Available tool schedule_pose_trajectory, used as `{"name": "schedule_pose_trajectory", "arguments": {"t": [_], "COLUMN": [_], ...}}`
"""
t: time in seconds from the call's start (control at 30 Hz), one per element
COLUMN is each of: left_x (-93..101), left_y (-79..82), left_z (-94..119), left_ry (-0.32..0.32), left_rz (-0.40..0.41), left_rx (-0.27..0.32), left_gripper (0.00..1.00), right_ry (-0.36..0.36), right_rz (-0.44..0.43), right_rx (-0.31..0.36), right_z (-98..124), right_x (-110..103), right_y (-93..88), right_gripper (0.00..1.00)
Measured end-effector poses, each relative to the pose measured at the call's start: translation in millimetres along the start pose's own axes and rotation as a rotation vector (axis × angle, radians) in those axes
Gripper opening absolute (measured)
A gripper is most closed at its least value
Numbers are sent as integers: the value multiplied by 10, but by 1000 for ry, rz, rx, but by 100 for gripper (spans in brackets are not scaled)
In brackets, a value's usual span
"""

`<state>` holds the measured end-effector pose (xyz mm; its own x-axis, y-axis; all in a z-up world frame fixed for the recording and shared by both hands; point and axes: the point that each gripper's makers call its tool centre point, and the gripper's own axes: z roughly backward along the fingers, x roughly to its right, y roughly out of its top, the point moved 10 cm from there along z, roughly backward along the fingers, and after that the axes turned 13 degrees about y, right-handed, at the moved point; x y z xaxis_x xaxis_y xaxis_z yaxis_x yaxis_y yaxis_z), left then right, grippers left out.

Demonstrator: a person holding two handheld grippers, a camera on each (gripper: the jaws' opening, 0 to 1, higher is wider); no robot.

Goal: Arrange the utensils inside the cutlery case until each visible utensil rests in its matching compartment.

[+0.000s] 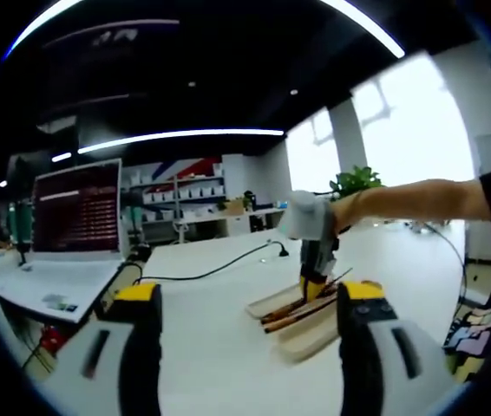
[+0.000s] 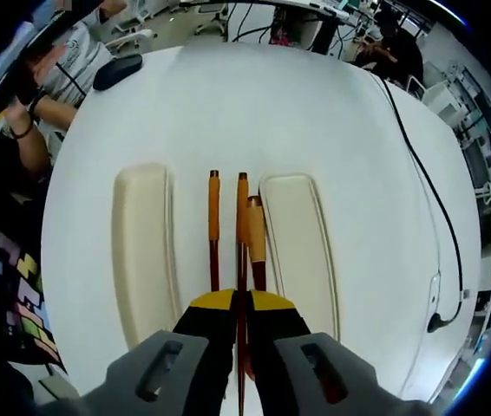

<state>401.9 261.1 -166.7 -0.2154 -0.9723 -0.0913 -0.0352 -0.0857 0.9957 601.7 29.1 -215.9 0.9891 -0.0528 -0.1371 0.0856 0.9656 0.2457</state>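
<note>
Mid-placement: right gripper [image 2: 241, 316] fingers pinched on a chopstick [image 2: 242, 251] above the cutlery case [image 2: 141, 251]. Left gripper [image 1: 250, 321] spread wide, empty. Next: lowering into its slot.

no lettering i can make out from my grippers. the laptop screen [image 1: 77, 208], left of the cutlery case [image 1: 302, 321], carries pale rows of text on red, too blurred to read; the case itself bears no visible label or brand.
</note>
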Motion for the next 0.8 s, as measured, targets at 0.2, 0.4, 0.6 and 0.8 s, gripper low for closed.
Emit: {"name": "schedule_pose_trajectory", "arguments": {"t": [0.2, 0.4, 0.6, 0.8], "left_x": [-13, -23, -35, -61], "left_y": [7, 23, 10, 2], "left_z": [13, 10, -7, -4], "left_ry": [-3, -3, 4, 14], "left_rz": [-4, -3, 25, 7], "left_rx": [-6, -5, 0, -9], "left_gripper": [88, 88, 86, 86], "right_ry": [-5, -10, -10, -7], "right_rz": [-4, 6, 9, 30], "right_rx": [20, 36, 35, 58], "right_z": [109, 176, 159, 203], "right_x": [-60, -134, -201, -347], "right_y": [-18, -25, -29, -5], "right_gripper": [2, 2, 2, 2]}}
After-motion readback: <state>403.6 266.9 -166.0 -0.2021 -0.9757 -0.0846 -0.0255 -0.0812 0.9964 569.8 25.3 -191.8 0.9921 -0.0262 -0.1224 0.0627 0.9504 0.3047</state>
